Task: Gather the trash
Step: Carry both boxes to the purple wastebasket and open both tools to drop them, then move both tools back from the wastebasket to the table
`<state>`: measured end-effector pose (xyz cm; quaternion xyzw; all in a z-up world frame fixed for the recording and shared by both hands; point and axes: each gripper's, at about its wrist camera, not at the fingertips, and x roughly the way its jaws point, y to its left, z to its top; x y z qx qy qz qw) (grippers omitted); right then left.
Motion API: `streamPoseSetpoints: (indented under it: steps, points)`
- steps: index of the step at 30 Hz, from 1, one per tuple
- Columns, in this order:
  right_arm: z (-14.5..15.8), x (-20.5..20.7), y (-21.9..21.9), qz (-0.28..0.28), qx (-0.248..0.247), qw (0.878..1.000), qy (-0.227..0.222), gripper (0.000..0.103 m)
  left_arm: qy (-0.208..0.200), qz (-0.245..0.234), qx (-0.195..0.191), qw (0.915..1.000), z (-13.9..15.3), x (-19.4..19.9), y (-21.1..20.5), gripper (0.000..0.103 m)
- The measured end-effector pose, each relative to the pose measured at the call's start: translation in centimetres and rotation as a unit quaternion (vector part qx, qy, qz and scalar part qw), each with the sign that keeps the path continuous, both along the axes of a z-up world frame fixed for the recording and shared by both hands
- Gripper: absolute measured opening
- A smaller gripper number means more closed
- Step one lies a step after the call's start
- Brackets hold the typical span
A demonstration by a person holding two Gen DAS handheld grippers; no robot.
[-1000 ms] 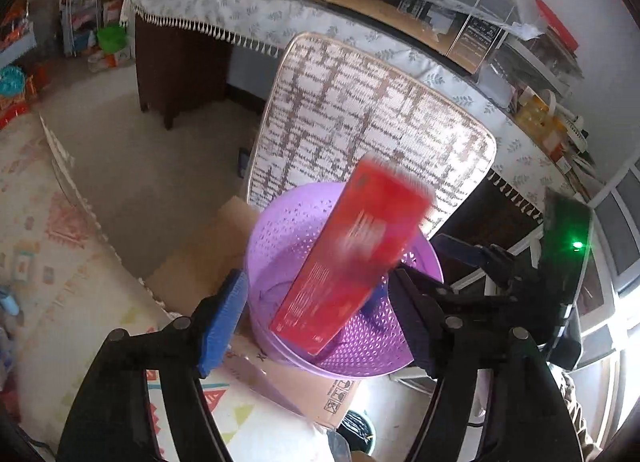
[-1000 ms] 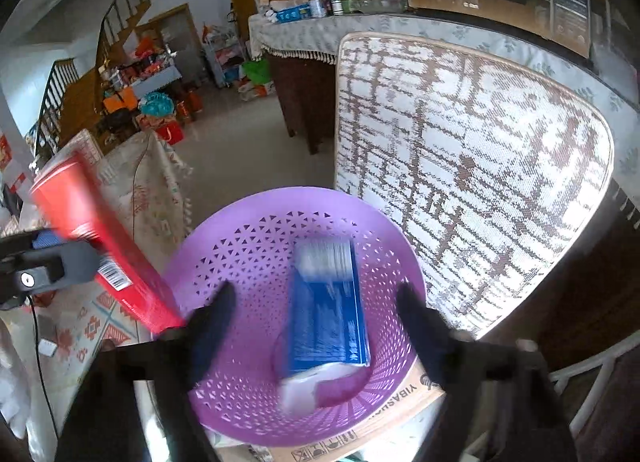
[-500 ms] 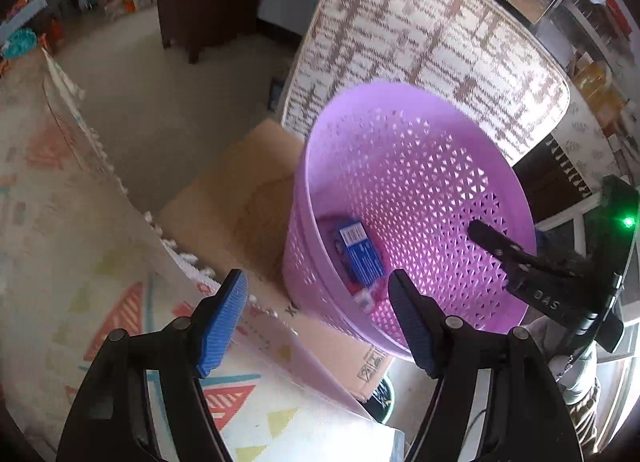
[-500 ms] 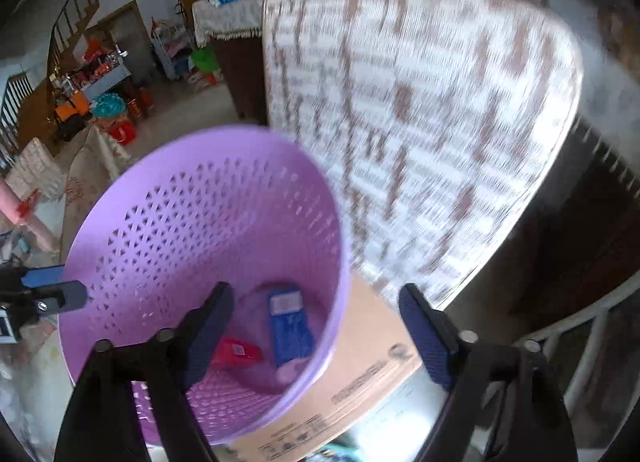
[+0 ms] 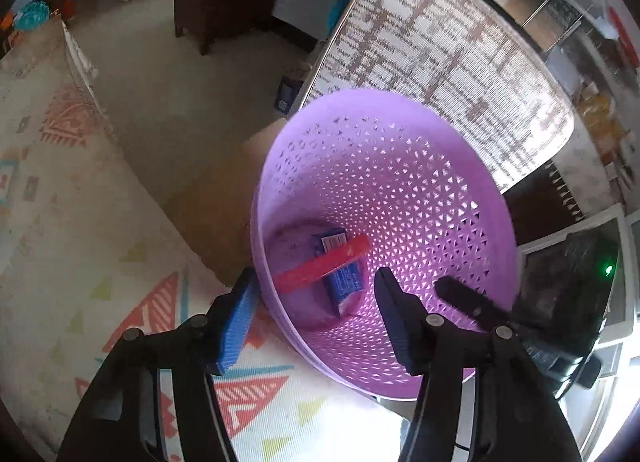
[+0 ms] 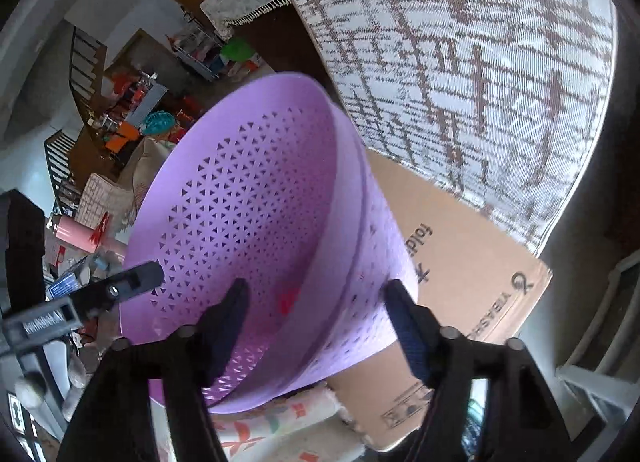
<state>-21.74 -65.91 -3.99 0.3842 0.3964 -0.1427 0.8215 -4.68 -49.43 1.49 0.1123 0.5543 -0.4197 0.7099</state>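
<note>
One purple basket (image 5: 400, 190) holds two boxes: one red box (image 5: 320, 268) lying across one blue box (image 5: 340, 274), partly hiding it. The red box's long axis runs lower-left to upper-right. Left gripper (image 5: 312, 322) straddles the near rim, jaws closing, pads clear. Right gripper (image 6: 316, 326) straddles the basket wall, jaws opening; only a blurred red patch shows inside there.

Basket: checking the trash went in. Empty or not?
Not empty: a red box lies across a blue box at the basket's bottom.
</note>
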Motion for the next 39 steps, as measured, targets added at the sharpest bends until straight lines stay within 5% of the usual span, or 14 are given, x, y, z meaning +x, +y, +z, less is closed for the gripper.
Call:
streamPoseSetpoints:
  steps: [9,15,21,29,39]
  points:
    - [4.5,-6.2,0.8,-0.046,-0.132,0.99,-0.011,0.094,-0.061,0.004,-0.036,0.9975,4.5,-3.2,4.6,0.061]
    - [6.4,-13.7,1.0,-0.09,-0.227,0.969,0.041,0.094,-0.107,0.008,-0.075,0.9914,8.0,-5.5,8.8,0.066]
    - [7.6,-17.8,0.7,-0.119,-0.255,0.958,0.05,0.094,-0.158,0.028,-0.097,0.9822,11.0,-6.8,12.6,0.068]
    - [9.0,-16.6,3.5,-0.091,-0.283,0.954,0.023,0.094,-0.238,0.074,-0.104,0.9628,13.8,-8.7,18.7,0.071]
    - [11.3,-9.7,10.9,0.033,-0.295,0.954,-0.044,0.094,-0.305,0.172,-0.075,0.9337,14.8,-8.7,29.4,0.077]
